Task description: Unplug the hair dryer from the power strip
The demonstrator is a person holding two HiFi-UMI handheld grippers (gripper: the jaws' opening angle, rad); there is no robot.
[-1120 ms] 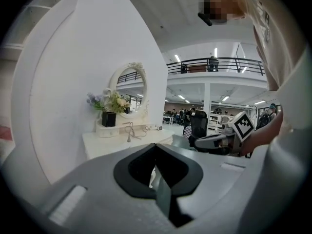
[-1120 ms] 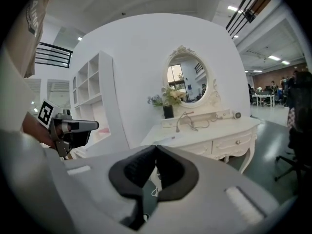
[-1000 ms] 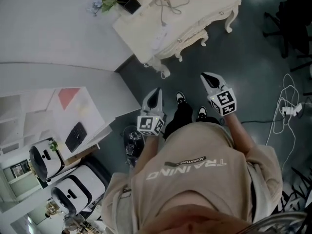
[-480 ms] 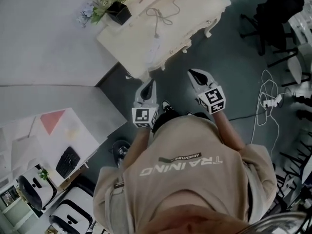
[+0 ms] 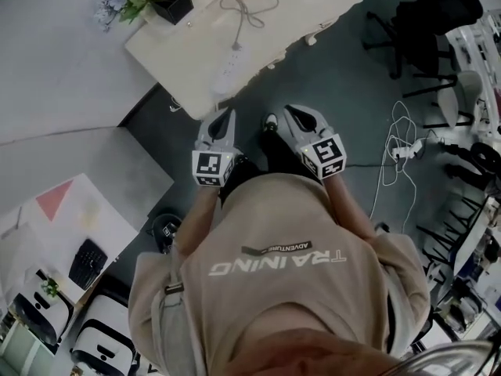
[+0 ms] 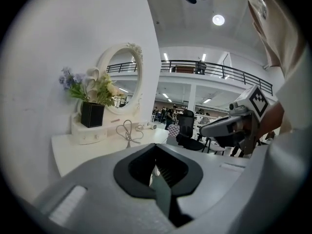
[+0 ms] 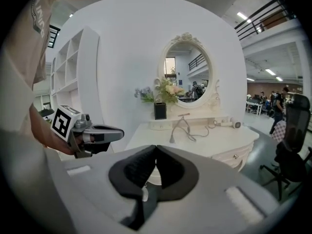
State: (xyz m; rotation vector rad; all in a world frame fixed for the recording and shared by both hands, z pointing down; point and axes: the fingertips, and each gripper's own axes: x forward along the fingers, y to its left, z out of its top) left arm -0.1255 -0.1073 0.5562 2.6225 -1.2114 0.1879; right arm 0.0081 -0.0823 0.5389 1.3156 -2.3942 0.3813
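We read "TRAINING" in large pale letters across the person's beige shirt, with a smaller "ADVENTURE" label just above it; both appear upside down in the head view. Each gripper carries a cube with black-and-white square markers.

The left gripper has its claw closed on nothing, the dark pads meeting at the tips. The right gripper is closed and empty too. We hold both side by side over the dark floor, pointing at the near edge of the white dressing table, well apart from anything on it.

The power strip lies on the tabletop near that edge, and a looped cord lies farther in. The hair dryer lies at the table's far right end, below the oval mirror. We cannot make out its plug.

Flowers in a black pot stand at the table's left. A black office chair sits to the right, a tangle of white cable lies on the floor there, and a keyboard rests on a desk at near left.
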